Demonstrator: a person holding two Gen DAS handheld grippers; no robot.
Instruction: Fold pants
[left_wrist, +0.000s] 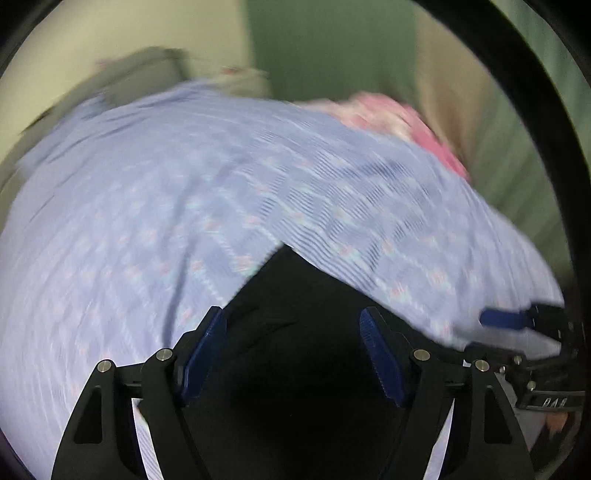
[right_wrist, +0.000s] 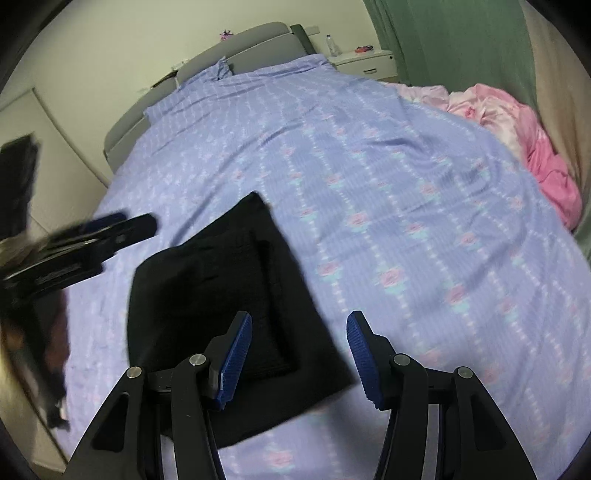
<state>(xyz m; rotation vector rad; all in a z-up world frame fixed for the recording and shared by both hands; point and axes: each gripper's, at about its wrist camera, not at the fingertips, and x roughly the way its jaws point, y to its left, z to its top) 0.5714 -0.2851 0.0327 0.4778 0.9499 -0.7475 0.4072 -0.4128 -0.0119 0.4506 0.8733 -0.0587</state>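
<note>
Folded black pants on a lavender patterned bedspread, seen from both wrist cameras.

Left wrist view: the left gripper (left_wrist: 293, 354) hangs over the pants (left_wrist: 295, 332), its ribbed blue pads spread wide and empty; the bedspread (left_wrist: 184, 177) is motion-blurred. Right wrist view: the right gripper (right_wrist: 299, 354), jaws likewise apart and holding nothing, sits above the pants' (right_wrist: 229, 295) near edge, a matte, roughly rectangular fold; crumpled pink bedding (right_wrist: 517, 125) lies at right.
</note>
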